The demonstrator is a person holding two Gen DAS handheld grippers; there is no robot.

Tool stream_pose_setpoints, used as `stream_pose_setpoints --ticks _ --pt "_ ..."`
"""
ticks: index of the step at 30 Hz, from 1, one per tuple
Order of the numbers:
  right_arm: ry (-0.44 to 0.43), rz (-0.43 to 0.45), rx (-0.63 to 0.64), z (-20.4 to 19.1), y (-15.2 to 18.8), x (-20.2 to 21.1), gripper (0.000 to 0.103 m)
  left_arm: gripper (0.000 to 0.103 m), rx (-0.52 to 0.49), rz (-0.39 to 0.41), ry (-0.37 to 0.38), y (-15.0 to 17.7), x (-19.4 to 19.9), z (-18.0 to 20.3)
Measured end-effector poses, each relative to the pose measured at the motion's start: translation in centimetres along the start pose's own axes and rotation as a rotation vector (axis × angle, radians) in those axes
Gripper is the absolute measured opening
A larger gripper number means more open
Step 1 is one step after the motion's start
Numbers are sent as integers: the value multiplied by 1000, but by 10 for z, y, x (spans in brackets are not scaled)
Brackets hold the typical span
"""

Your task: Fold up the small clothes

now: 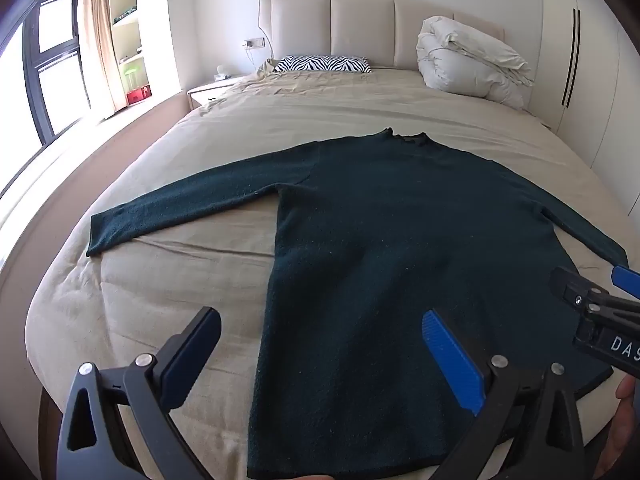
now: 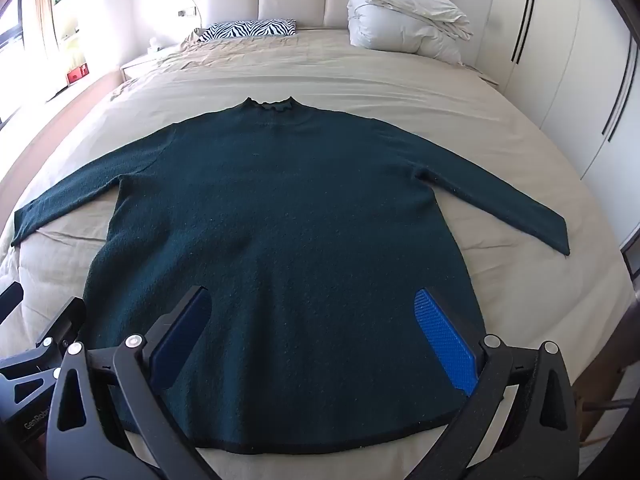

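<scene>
A dark green long-sleeved sweater (image 1: pixel 384 248) lies flat on the beige bed (image 1: pixel 168 280), collar toward the headboard, both sleeves spread out. It also shows in the right wrist view (image 2: pixel 280 224). My left gripper (image 1: pixel 320 328) is open and empty above the sweater's lower left edge. My right gripper (image 2: pixel 312 308) is open and empty above the lower middle of the sweater. The right gripper also shows at the right edge of the left wrist view (image 1: pixel 592 300). The left gripper shows at the lower left of the right wrist view (image 2: pixel 36 344).
A zebra-print pillow (image 1: pixel 324 65) and a folded white duvet (image 1: pixel 468 62) lie by the padded headboard (image 1: pixel 360 24). A nightstand (image 1: pixel 208 90) and a window (image 1: pixel 52 60) are on the left. White wardrobe doors (image 2: pixel 560 52) stand on the right.
</scene>
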State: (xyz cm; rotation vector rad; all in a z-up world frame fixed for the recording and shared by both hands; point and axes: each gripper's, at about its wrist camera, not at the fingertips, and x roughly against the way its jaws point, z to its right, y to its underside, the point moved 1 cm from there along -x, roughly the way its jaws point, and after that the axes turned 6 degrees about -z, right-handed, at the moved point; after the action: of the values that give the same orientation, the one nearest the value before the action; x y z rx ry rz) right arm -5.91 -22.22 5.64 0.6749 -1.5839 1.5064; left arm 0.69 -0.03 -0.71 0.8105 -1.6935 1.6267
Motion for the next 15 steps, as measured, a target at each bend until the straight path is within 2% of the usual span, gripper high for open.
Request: stream_pose_setpoints --ticks 15 --pt "1 -12 1 -7 3 -1 103 103 17 -4 18 3 -2 -5"
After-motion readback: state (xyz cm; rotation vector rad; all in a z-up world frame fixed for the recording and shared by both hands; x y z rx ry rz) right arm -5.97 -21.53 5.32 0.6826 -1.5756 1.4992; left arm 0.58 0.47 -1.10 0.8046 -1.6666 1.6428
